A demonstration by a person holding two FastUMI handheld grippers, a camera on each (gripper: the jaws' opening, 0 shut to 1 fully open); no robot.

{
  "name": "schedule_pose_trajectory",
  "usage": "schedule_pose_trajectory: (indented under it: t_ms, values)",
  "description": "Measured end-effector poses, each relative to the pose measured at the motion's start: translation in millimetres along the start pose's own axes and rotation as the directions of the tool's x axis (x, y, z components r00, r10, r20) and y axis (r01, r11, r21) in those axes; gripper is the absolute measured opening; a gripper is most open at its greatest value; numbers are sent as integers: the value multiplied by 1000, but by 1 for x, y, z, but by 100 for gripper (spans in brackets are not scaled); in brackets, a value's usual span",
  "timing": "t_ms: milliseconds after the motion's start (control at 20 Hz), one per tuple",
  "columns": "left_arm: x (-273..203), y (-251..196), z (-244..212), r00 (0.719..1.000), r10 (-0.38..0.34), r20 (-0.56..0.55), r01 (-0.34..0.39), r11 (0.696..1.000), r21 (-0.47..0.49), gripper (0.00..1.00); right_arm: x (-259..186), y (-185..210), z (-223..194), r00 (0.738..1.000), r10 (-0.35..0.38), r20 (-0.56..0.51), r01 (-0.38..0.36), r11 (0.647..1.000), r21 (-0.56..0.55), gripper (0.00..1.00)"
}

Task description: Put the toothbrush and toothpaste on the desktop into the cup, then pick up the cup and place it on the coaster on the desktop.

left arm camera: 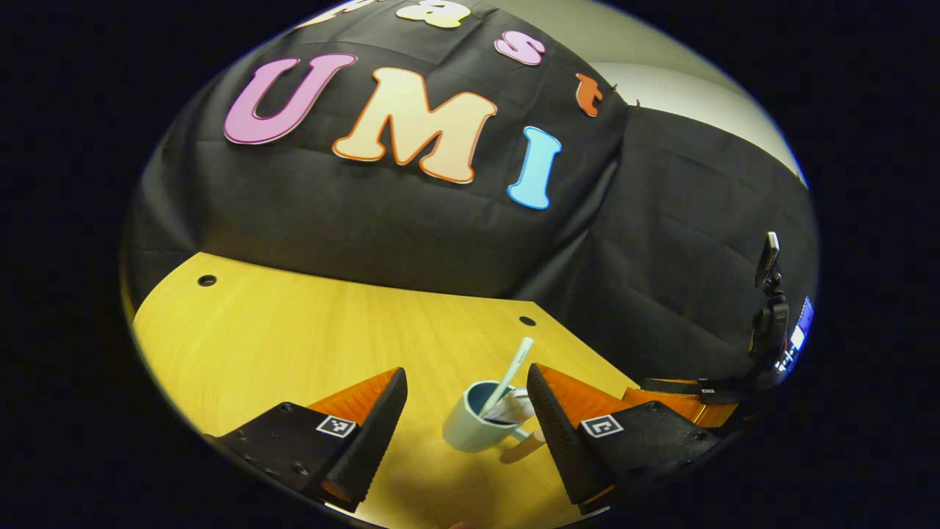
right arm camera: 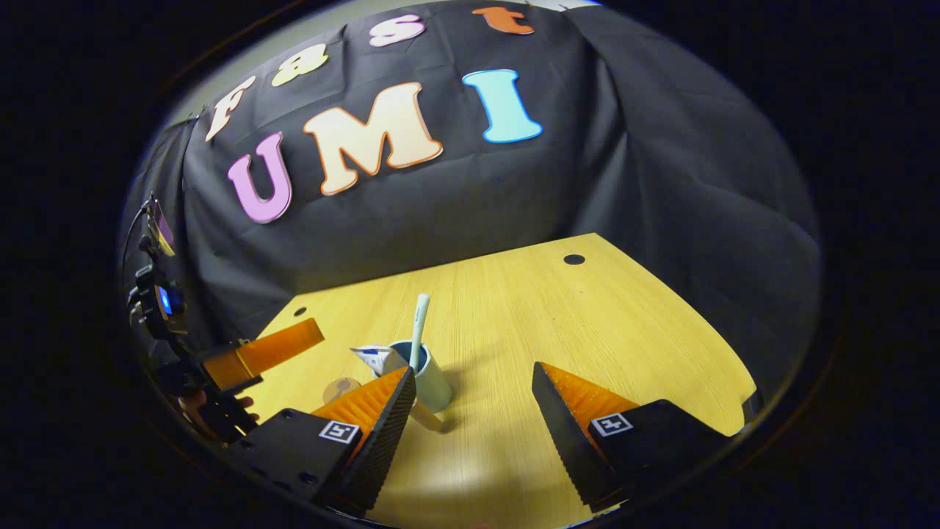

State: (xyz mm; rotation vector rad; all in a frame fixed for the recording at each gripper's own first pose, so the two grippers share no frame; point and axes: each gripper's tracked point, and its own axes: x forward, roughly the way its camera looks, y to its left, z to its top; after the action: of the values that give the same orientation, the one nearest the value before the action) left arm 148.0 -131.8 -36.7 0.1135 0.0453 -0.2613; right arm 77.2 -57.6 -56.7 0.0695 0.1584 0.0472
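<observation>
A pale blue-grey cup (left arm camera: pixel 470 430) stands upright on the wooden table (left arm camera: pixel 294 345). A white toothbrush (left arm camera: pixel 514 371) and a toothpaste tube (left arm camera: pixel 512 406) lean out of it. My left gripper (left arm camera: pixel 466 433) is open, and the cup shows in the gap ahead of its fingers, untouched. In the right gripper view the cup (right arm camera: pixel 435 383), with the toothbrush (right arm camera: pixel 418 319) and toothpaste tube (right arm camera: pixel 374 358) in it, sits just past the left finger of my open right gripper (right arm camera: pixel 474 430). A small round brown coaster (right arm camera: pixel 340 387) lies on the table left of the cup, partly hidden by that finger.
The other gripper (left arm camera: pixel 679 400) sits low at the right in the left gripper view. A hand (right arm camera: pixel 220 405) holds the left gripper (right arm camera: pixel 261 353) at the table's left edge. A phone on a stand (right arm camera: pixel 156 283) rises beyond. Small holes (right arm camera: pixel 573 259) mark the tabletop (right arm camera: pixel 624 330).
</observation>
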Motion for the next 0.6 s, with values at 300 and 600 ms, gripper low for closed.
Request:
schedule_pose_trajectory:
  t_ms: [300,600]
  values:
    - [-52,97,-15,971,229,-67,-230,973,-8,95,36,48,-19,982,130,-139,-135,990,-27,98]
    - [-99,169,-20,909,409,-86,-416,904,-98,95,66,63,-63,925,140,-353,-179,980,-82,98]
